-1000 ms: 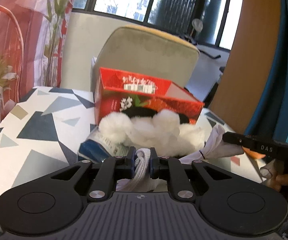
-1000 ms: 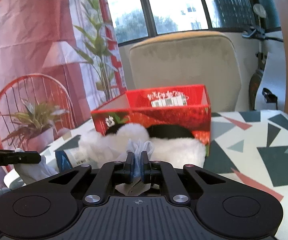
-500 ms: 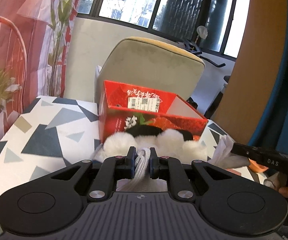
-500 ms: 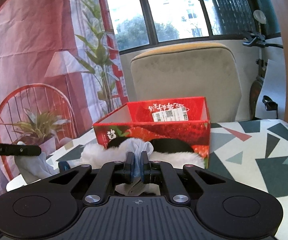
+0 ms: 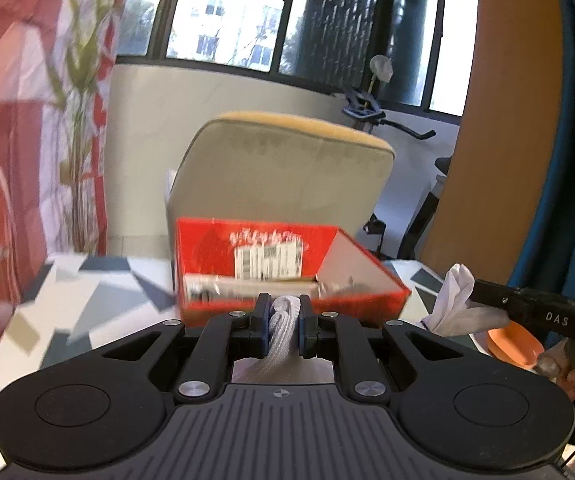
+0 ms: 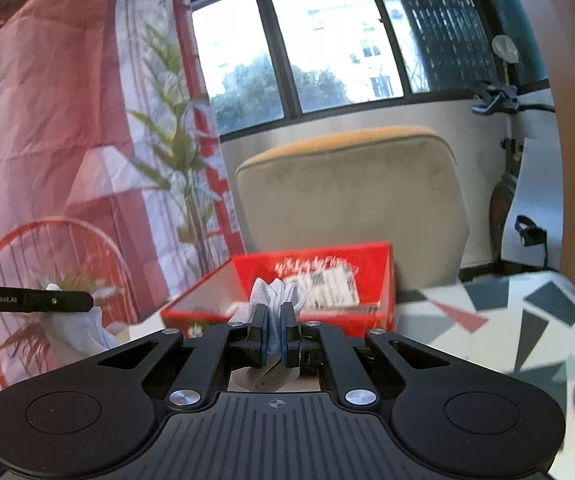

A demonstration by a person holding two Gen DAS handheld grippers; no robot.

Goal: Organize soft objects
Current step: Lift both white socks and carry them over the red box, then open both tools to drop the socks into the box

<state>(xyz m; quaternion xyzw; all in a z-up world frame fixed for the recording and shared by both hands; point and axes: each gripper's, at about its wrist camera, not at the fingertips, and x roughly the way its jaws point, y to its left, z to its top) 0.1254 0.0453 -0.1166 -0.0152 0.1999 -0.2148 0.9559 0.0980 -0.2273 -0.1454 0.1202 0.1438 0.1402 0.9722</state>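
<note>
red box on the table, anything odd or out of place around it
Nothing is spilled or damaged. The red box stands upright on the patterned table. The one unusual thing: each claw, left and right, is shut on a bunch of white cloth above the table, not yet put away.

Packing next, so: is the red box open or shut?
Open: the red box has no lid, and its inner walls show.
</note>
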